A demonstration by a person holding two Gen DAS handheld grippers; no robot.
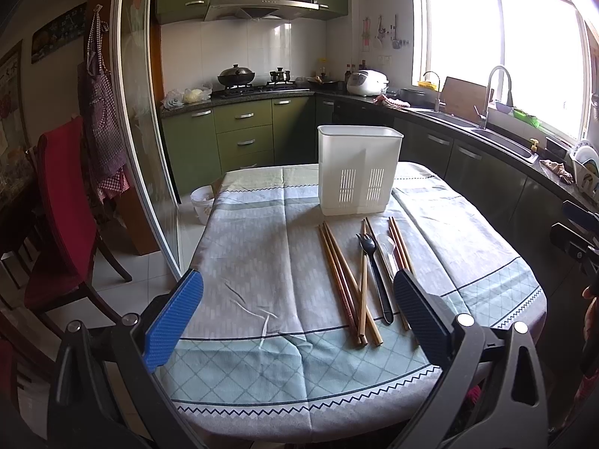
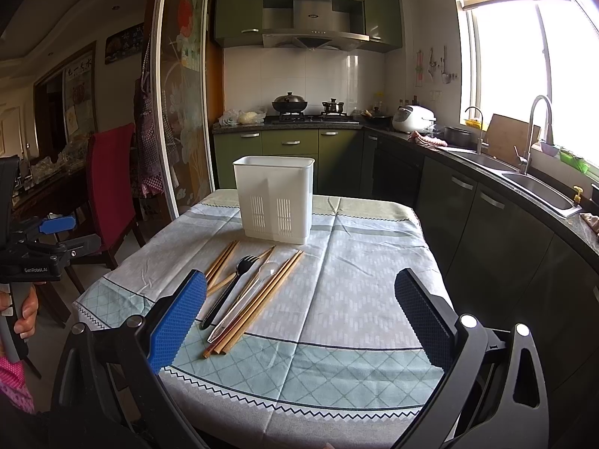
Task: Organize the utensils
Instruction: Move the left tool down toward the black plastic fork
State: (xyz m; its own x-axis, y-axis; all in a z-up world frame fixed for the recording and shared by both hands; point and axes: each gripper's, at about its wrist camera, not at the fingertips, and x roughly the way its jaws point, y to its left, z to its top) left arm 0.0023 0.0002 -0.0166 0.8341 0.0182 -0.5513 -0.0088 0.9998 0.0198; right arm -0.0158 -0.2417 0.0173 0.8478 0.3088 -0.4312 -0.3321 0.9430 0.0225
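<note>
The utensils [image 1: 368, 277] lie mid-surface with long axes running from the near edge toward the white caddy [image 1: 359, 168] at the far edge, nearer the empty, wide-apart left gripper [image 1: 299, 318] than the equally spread, empty right gripper [image 2: 299, 318].

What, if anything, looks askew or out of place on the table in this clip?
Nothing is spilled or damaged. The chopsticks, black fork and clear spoon lie loose and fanned on the tablecloth, some crossing, in front of the upright white holder. Both grippers, left and right, are open.
</note>
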